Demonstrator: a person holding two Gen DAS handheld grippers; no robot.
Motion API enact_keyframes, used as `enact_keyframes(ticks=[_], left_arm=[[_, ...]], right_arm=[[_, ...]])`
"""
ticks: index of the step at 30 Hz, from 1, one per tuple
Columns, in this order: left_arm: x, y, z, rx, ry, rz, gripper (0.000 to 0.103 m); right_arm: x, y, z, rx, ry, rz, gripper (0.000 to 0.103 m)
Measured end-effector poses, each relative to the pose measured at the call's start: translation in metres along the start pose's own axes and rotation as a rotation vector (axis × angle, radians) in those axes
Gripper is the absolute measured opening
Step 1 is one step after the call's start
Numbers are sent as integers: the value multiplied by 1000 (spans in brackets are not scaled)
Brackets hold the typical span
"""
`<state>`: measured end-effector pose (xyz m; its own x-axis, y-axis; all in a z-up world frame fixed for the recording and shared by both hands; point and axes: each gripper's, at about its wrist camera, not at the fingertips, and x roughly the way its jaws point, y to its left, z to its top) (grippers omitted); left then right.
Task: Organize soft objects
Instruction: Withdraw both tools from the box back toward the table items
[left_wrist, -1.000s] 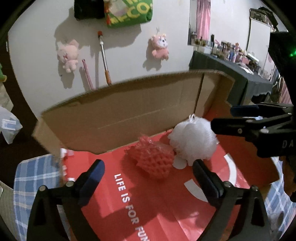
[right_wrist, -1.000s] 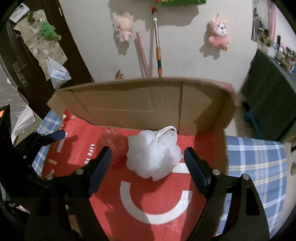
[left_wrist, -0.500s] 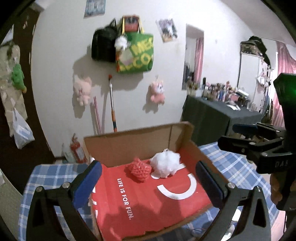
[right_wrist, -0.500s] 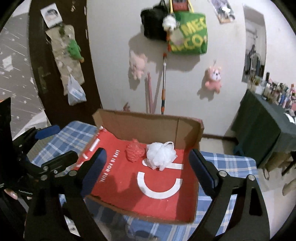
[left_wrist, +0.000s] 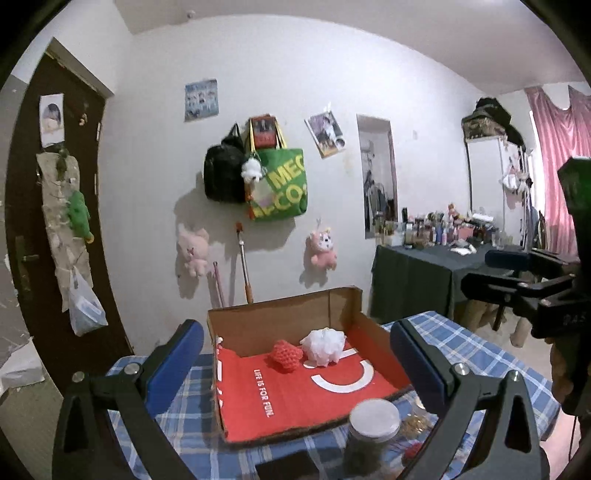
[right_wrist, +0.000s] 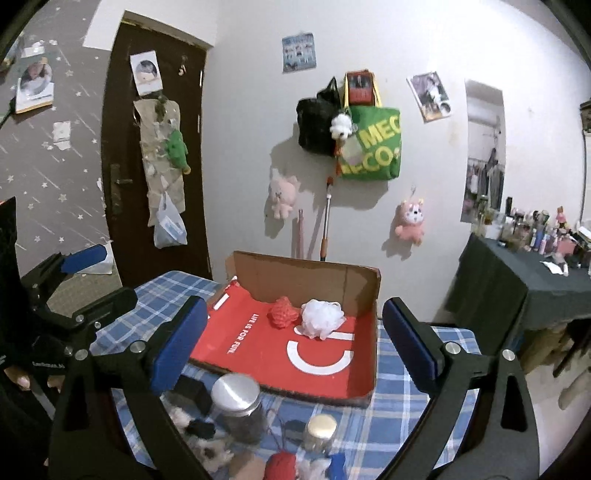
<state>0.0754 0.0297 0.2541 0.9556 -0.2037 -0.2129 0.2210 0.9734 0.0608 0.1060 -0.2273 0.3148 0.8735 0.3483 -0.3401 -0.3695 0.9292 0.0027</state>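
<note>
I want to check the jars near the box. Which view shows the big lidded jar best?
The right wrist view: the big lidded jar shows lid and glass body, beside a smaller jar. The left wrist view shows it blurred at the bottom edge.

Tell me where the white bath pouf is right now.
The white bath pouf lies inside the red-lined cardboard box, near its back wall, touching the red knitted ball on its left in both wrist views.

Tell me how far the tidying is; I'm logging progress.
Done: a red knitted ball and a white mesh pouf lie inside the cardboard box. In hand: nothing; the left tool and right tool are both open and empty. Left: small soft items remain on the checked cloth near the jars.
</note>
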Motion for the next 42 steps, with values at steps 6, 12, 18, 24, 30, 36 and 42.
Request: enact_keyframes(ticks=[6,12,18,24,30,36,42], left_arm=[[-44,-7,-32,-24,-43,13,103],[-72,-16,-68,-61,-55,11,103],[-82,-20,-102,-107,-55,25,103],[-76,-20,-132,-141,-30,32,103],[-56,-21,-165,-176,35,47,103],[-38,-22,-190,-170,101,60,103],[-25,-21,-207,-174,160,66,103]], right_arm=[[-41,25,-34,-32,-72,-24,103],[-71,53,-74,-53,-153,-94,103],[-82,63,-113,-29,-180,-86,103],[-69,50,-158,66,-145,-141,103],[-46,49,-196,34,-87,-203,103],[-20,37,-224,100,2,-184,103],[-4,29,-240,122,53,-202,103]])
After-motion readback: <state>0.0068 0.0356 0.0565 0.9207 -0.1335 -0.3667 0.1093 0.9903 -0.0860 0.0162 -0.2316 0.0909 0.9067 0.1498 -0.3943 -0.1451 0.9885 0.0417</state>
